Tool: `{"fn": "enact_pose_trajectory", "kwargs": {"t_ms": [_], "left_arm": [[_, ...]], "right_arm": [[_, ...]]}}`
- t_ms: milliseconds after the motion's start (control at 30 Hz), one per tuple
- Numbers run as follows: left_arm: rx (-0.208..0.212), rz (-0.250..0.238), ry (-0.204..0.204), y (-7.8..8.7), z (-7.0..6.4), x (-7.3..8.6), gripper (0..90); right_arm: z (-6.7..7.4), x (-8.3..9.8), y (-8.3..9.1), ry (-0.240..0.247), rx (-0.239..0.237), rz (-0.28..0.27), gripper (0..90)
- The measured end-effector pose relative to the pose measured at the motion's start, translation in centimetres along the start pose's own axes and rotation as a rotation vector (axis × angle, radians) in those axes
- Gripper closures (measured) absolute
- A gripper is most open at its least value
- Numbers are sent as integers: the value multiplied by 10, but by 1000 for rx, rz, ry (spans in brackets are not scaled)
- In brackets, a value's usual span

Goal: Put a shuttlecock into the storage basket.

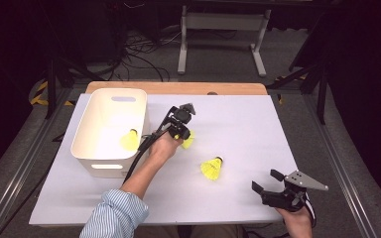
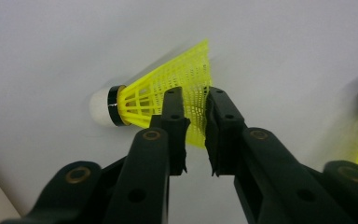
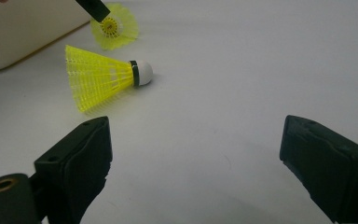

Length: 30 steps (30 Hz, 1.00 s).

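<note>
The left gripper (image 1: 185,130) is held over the white table (image 1: 248,124), just right of the white bin (image 1: 93,130). In the left gripper view its two black jaws are seen drawn close together on the yellow mesh skirt of a shuttlecock (image 2: 168,100), which is pinched between the pads near its wide rim; the white cork tip is pointed off to the left in that view. In the high view this shuttlecock (image 1: 189,141) is partly hidden under the gripper.

A second shuttlecock (image 1: 212,167) is seen lying on its side on the table, between the two grippers and apart from both. A third shuttlecock (image 1: 129,140) is seen inside the bin.

The right gripper (image 1: 267,182) is held low near the table's front right corner, with its jaws spread wide and nothing between them.
</note>
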<state>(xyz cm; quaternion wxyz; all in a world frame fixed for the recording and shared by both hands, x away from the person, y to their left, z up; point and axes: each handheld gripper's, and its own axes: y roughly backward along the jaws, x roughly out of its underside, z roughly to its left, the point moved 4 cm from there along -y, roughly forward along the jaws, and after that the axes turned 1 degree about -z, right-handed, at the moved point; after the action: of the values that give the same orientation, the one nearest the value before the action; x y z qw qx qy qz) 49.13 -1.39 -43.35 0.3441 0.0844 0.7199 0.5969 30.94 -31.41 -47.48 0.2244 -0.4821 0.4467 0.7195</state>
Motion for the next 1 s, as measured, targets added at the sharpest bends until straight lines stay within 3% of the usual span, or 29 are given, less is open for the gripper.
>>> {"fn": "enact_pose_trajectory", "kwargs": {"t_ms": [433,833,1000], "left_arm": [[9,41,-30,-2,-1,2,884],[-29,21,-34,12,4,4,891],[-24,5,-36,17,2,4,892]], "right_arm": [[0,0,0,-1,1,-3,96],[0,0,1,-4,0,-3,97],[0,0,0,-4,-1,-1,97]]}}
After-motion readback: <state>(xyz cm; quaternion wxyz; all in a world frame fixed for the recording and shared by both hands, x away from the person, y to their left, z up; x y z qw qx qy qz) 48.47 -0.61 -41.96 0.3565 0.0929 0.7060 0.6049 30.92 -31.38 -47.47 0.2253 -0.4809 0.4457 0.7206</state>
